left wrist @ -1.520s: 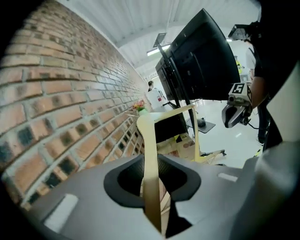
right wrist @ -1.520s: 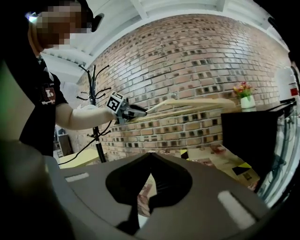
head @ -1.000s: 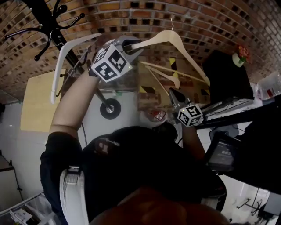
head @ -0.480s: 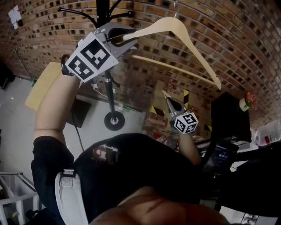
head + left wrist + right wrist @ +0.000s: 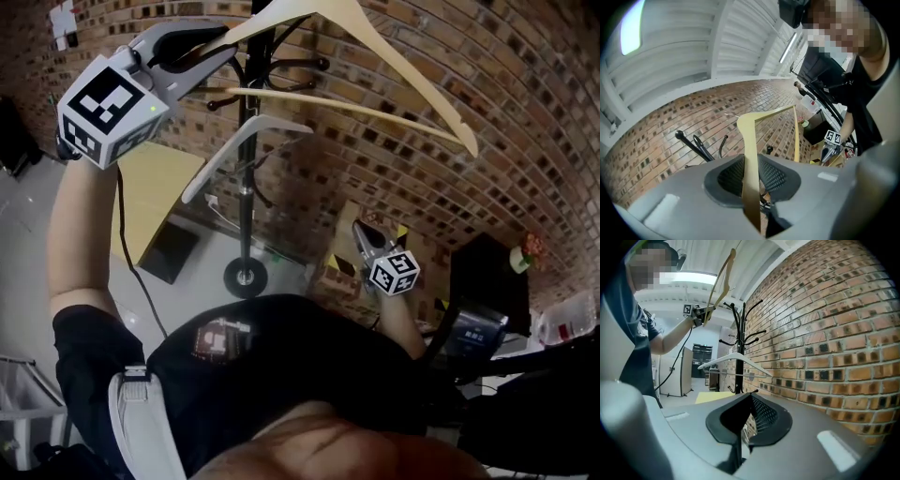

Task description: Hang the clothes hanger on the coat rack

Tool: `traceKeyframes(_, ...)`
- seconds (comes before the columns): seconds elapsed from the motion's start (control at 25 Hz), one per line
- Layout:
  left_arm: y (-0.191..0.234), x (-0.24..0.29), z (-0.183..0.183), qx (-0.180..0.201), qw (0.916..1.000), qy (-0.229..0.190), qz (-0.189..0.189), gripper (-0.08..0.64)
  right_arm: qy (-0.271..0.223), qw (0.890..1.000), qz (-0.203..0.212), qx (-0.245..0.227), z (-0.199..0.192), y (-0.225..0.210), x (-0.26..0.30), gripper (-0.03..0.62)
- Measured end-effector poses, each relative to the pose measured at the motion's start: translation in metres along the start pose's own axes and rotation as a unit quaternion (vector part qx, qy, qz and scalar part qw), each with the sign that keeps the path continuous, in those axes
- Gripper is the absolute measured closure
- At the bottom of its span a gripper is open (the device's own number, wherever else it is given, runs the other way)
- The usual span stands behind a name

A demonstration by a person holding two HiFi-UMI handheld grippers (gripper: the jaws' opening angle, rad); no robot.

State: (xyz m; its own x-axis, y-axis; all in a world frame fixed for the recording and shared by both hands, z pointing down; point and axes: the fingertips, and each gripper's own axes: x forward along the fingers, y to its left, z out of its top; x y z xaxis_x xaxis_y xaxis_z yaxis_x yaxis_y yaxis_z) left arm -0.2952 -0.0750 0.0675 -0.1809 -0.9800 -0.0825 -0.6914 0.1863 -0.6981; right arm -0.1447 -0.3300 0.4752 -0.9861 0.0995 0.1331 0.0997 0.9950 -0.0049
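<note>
My left gripper is raised high at the upper left, shut on one end of a pale wooden hanger. The hanger's metal hook is cut off by the top edge. In the left gripper view the wooden arm stands clamped between both meshed pads. The black coat rack stands right behind the hanger, its top hooks level with the hanger's bar. In the right gripper view the rack rises beside the brick wall, with the wooden hanger held above it. My right gripper hangs low at the middle, shut and holding nothing.
A white hanger hangs on a lower hook of the rack. The brick wall runs close behind. A yellowish board lies on the floor left of the rack's round base. A dark desk with screens is at the right.
My left gripper has lifted the wooden hanger higher and out to the left, up to the rack's top hooks. The right gripper has shifted only a little, staying low.
</note>
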Motion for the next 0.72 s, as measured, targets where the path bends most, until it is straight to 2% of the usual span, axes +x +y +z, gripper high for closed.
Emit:
traceKeyframes(0.4,0.057,-0.046,-0.006,0.004,0.9991,-0.01,0.042,0.472,0.0,1.0,-0.005,-0.004,0.009,0.003,0.023,0.578)
traceKeyframes(0.72,0.077,-0.074,-0.019,-0.002,0.9982,-0.006,0.06,0.472,0.004,1.0,-0.006,-0.006,0.011,0.003,0.041,0.578)
